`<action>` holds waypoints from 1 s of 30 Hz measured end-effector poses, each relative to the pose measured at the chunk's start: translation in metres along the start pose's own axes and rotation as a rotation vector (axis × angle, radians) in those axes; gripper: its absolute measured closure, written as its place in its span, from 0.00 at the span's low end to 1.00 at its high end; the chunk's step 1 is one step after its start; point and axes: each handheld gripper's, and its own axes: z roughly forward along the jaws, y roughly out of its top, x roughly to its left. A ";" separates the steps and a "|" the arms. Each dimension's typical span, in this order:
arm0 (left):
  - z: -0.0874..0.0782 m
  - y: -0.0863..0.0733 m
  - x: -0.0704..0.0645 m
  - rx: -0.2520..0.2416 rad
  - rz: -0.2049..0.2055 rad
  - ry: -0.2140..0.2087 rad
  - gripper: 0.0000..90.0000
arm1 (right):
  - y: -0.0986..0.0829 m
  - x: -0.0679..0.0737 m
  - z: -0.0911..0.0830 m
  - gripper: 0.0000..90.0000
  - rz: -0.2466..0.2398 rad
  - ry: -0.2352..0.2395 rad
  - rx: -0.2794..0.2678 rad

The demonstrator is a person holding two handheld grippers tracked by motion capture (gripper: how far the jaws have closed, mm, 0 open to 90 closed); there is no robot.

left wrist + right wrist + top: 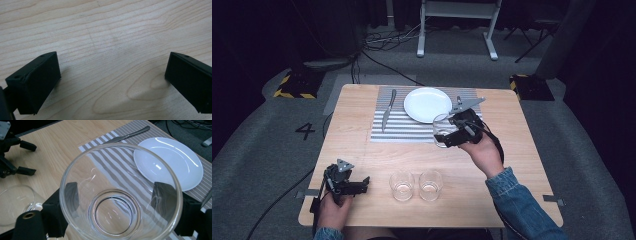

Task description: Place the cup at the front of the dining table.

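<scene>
right gripper clamping glass, striped placemat

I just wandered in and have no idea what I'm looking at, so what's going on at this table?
A person at a wooden table holds a two-jaw gripper in each hand. The right gripper is clamped around a clear glass, held by the near right corner of a striped placemat that carries a white plate and a knife. The left gripper rests open near the table's front left, holding nothing. Two more glasses stand side by side at the front edge.
</scene>
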 end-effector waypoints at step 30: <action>0.000 0.001 0.000 0.003 0.004 -0.008 0.00 | 0.063 -0.012 0.089 0.22 0.029 0.014 0.059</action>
